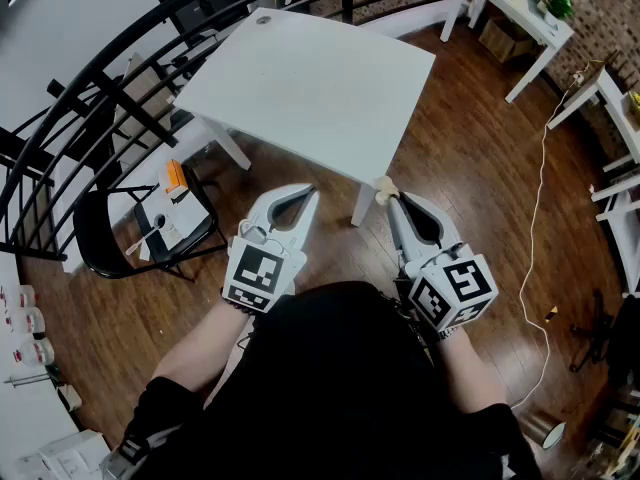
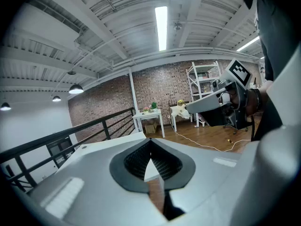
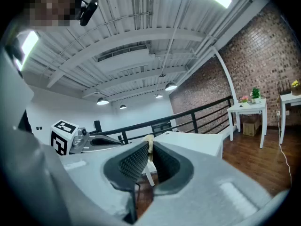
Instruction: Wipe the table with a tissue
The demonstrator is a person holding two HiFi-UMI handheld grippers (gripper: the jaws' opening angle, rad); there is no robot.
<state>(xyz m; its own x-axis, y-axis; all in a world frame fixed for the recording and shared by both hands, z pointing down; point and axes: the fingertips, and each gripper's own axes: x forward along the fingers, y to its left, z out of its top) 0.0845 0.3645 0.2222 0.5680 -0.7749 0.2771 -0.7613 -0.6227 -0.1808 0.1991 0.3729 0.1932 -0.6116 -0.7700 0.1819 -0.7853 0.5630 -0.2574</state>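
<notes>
Two grippers up at chest height, both aimed at the near corner of the white table [image 1: 310,78]. Neither touches the top.

Right gripper [image 1: 392,198]: jaws pinched on a small cream tissue [image 1: 384,190]. The right gripper view confirms it: the tissue [image 3: 149,142] is caught at the very tips of the right gripper [image 3: 149,149], with a tuft poking out past them. Good hold for wiping, since paper meets the top before plastic does.

Left gripper [image 1: 308,192]: jaws pressed together, nothing between them. Its own view shows the tips of the left gripper [image 2: 151,142] meeting with only table and floor visible through the gap behind. My read is it's shut because it has no job here, just parked beside the right one.

Tissue location: in the air, right at the table's near corner in the head view. Can't tell whether it's over the top or just short of the edge.

Status, as I judge it: tissue in hand, wipe not started. The tabletop looks bare, so you have a free sweep path.

Next, I'd say: bring the right gripper down, lay the tuft flat on the top and drag it across in passes.

Risks:
- The grip is only at the tips, so the wad could pull out under drag. Go light on pressure.
- Tip too steep and the jaw ends scrape instead of the paper.
- Hold the left one out of the sweep lane.

Black chair [image 1: 130,233] sits well off to your left, not in the way.
</notes>
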